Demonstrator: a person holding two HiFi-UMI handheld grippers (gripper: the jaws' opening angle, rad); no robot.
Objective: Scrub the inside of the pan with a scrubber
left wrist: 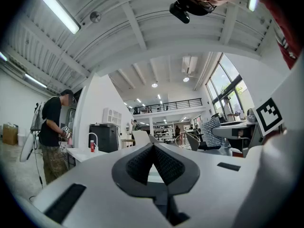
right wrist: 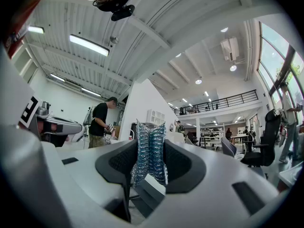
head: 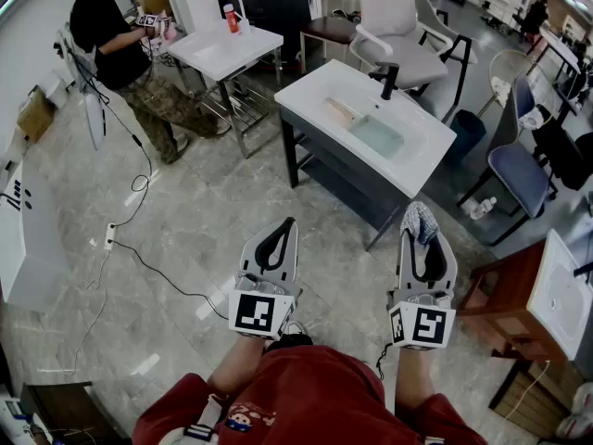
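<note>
Scrubber: silvery-blue mesh wad folded into two lobes, long axis upright. It is pinched between the right gripper's pads and sticks past the tips toward 12 o'clock in the head view. Left gripper: pads meet at the tips, nothing held. Pan: pale, wooden handle toward 10 o'clock, lying in the sink basin at 12 o'clock, well apart from both grippers. Black tap behind it. Person stands at 10 o'clock.

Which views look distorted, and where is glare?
Head view: even light, edges bent, soft sheen on the floor. Left gripper view: strong fisheye, black corners, ceiling lamp blown out. Right gripper view: same fisheye, bright window, scrubber sharp.
</note>
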